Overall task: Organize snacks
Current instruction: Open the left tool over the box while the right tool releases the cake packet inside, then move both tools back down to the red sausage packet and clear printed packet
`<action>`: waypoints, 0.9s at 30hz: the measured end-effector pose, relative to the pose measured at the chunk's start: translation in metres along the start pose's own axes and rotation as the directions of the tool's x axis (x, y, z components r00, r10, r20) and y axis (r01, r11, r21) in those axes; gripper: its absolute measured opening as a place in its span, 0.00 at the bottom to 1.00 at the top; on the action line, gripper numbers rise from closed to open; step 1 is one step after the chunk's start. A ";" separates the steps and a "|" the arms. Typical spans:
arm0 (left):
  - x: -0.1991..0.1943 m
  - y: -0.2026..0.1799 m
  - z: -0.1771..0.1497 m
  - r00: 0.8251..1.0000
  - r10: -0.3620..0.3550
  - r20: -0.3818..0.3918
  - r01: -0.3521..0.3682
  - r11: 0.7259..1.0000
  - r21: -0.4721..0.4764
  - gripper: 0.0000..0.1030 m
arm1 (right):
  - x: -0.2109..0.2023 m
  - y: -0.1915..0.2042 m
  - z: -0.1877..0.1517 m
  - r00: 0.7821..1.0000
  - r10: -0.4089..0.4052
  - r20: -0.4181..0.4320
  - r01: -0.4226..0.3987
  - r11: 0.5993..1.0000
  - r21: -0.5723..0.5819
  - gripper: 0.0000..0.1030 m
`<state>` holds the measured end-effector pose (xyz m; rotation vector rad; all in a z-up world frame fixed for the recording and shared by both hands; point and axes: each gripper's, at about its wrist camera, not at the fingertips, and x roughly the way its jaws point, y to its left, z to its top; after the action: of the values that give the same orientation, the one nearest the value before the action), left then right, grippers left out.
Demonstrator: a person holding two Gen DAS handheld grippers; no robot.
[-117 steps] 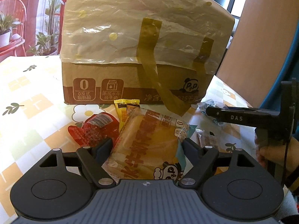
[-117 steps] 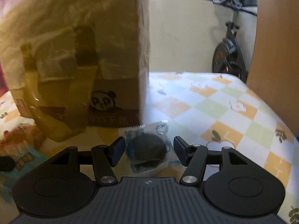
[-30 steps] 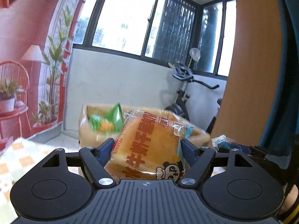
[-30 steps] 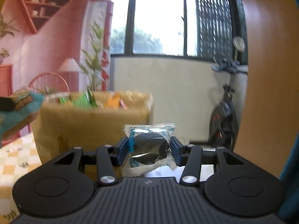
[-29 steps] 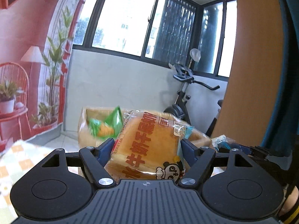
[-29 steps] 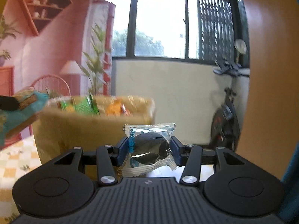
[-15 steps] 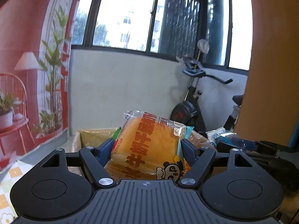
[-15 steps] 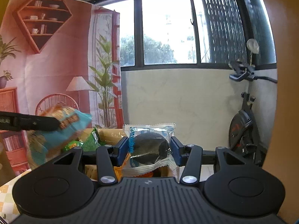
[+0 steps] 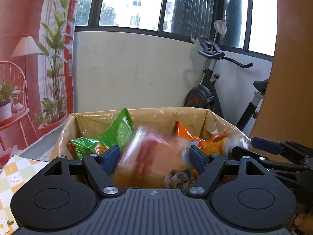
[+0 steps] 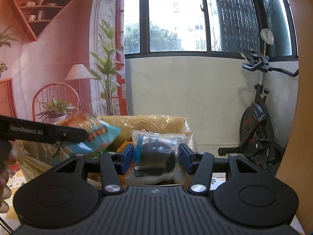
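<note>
- The black arm of the left tongs (image 10: pixel 39 132), seen from the right wrist, carries pale lettering that seems to read "GenRobot.AI"; it is blurred.
- The orange and teal bread packet (image 10: pixel 93 135) bears red characters, too smeared to read.
- The green snack bag (image 9: pixel 115 133) shows fine print, illegible.

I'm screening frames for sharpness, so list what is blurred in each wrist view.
Left wrist view: the bread packet between the left gripper fingers is smeared by motion, while the box stays fairly sharp. Right wrist view: the dark cookie packet between the right gripper fingers is softly blurred.
</note>
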<state>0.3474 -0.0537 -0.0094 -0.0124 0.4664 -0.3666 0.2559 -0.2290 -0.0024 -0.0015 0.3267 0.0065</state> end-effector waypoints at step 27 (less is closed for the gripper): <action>-0.114 0.031 -0.053 0.999 0.044 0.025 -0.044 0.999 0.000 0.78 | -0.087 0.015 -0.052 1.000 0.016 0.025 -0.017 0.998 0.057 0.64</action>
<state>0.2405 0.0187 -0.0099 -0.0065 0.4411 -0.3232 0.1564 -0.2149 -0.0239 0.0580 0.3018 0.0136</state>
